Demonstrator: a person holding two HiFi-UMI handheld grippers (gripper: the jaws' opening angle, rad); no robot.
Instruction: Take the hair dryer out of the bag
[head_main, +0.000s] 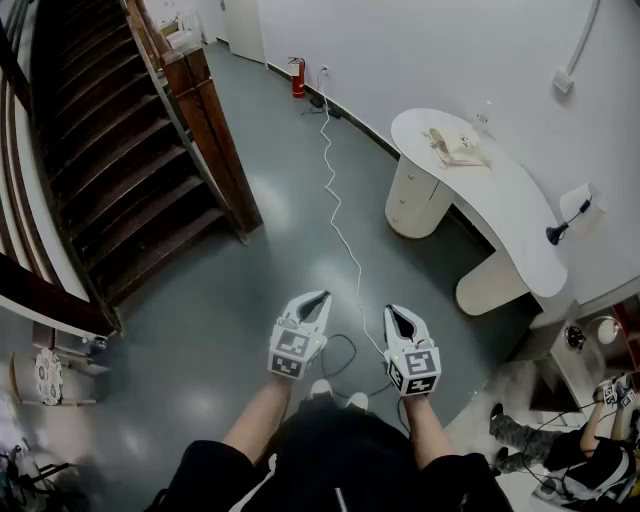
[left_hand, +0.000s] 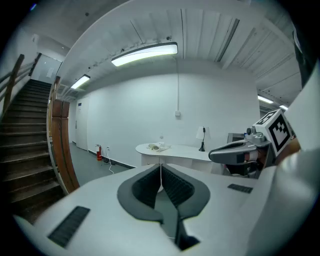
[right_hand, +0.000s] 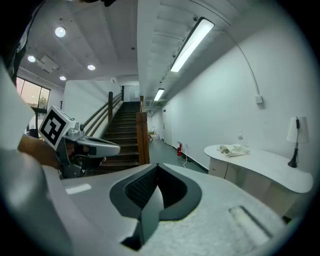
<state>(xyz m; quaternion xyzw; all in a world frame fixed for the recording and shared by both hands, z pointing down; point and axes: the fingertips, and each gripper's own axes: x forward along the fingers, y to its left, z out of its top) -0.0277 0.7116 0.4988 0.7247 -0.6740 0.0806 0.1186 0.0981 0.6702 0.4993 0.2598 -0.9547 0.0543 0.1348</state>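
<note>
A cream cloth bag (head_main: 455, 148) lies on the white curved counter (head_main: 510, 215) at the right, well ahead of me. No hair dryer shows in any view. My left gripper (head_main: 322, 297) and right gripper (head_main: 392, 310) hang side by side over the grey floor, far short of the counter. Both are shut with nothing between the jaws. In the left gripper view the closed jaws (left_hand: 160, 167) point toward the bag (left_hand: 159, 146), and the right gripper (left_hand: 212, 155) shows alongside. The right gripper view has its closed jaws (right_hand: 157, 167) low in the middle, with the bag (right_hand: 234, 149) at the right.
A dark wooden staircase (head_main: 120, 150) with a wooden post (head_main: 215, 140) fills the left. A white cable (head_main: 335, 205) runs over the floor from a red fire extinguisher (head_main: 297, 77). A desk lamp (head_main: 565, 225) stands on the counter's near end. Another person (head_main: 590, 445) sits at the lower right.
</note>
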